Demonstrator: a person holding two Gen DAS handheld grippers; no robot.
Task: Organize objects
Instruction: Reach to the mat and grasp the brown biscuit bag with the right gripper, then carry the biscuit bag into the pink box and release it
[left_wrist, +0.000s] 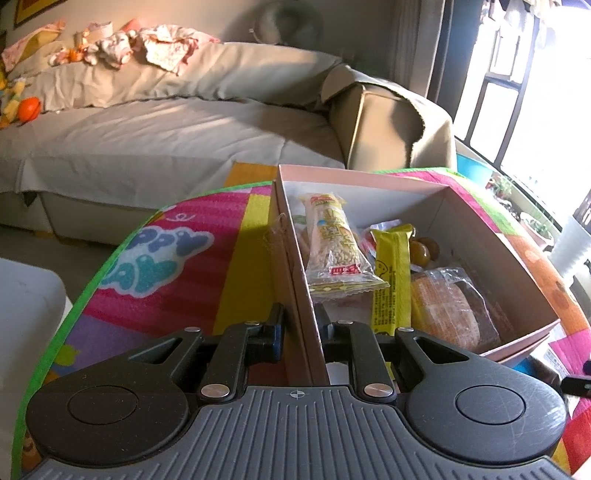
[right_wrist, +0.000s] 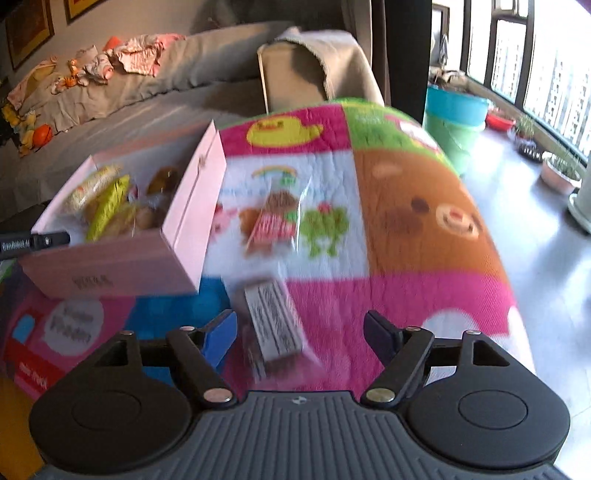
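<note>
The left gripper (left_wrist: 300, 328) is pinching the near side wall of the pink box (left_wrist: 491, 236), one finger sitting outside the wall and the other inside, so its jaws are clamping shut on the cardboard. Just beyond those fingers, inside the box, a yellow snack bar (left_wrist: 392, 273) is lying beside a clear packet of peanut brittle (left_wrist: 334, 243), with a wrapped bread slice (left_wrist: 448, 310) to their right and some round brown sweets (left_wrist: 424, 251) further in.

The right gripper (right_wrist: 300, 332) is hovering over the colourful play mat (right_wrist: 424, 229) with its jaws standing wide apart and gripping nothing. Between its blue-padded fingers (right_wrist: 221, 332), a small packet with a printed white label (right_wrist: 275, 326) is lying flat on the mat, touching neither pad. A little further off, a clear-wrapped snack with a red striped label (right_wrist: 271, 221) is resting on the mat too. To the left of both, the pink box is sitting on the mat with its snacks showing, and the tip of the left gripper is reaching in at its near left corner.

Behind the mat a grey sofa (left_wrist: 166, 129) is carrying crumpled clothes (left_wrist: 159, 48) along its backrest, and an orange ball (left_wrist: 29, 109) is lying at its far left.
</note>
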